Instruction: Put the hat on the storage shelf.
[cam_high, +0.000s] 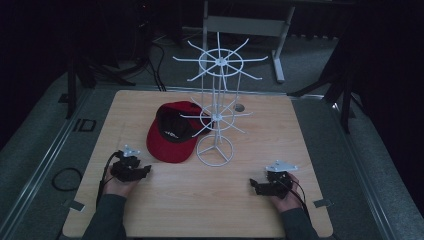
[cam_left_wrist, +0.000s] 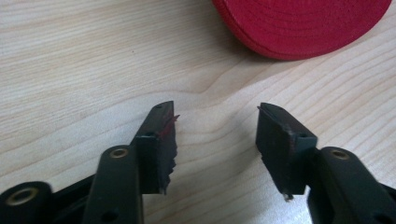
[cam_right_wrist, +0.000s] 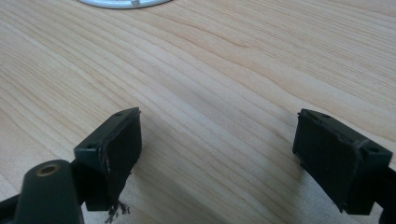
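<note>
From the high view I see the wooden bench (cam_high: 200, 200) spread under everything, pale grain, dark floor around it. Next in size is the white wire rack (cam_high: 218, 112), standing upright a little past the bench's centre toward twelve o'clock; its ring base rests on the wood and two tiers of spokes fan out above it.

Just at nine o'clock of that base lies the red cap (cam_high: 172, 132), its black inside turned up and its brim pointing toward six o'clock. The cap's far edge sits right against the rack's lower spokes; I cannot tell whether they touch.

My left gripper (cam_high: 131, 169) sits at about seven o'clock on the bench, near the brim, not touching it. In the left gripper view its jaws stand apart with bare wood between them, and the red brim (cam_left_wrist: 303, 25) lies ahead toward one o'clock.

My right gripper (cam_high: 269, 185) rests at about five o'clock, well apart from the cap. In the right gripper view its jaws gape wide over bare wood, the edge of the rack's base ring (cam_right_wrist: 123, 3) at eleven o'clock.
</note>
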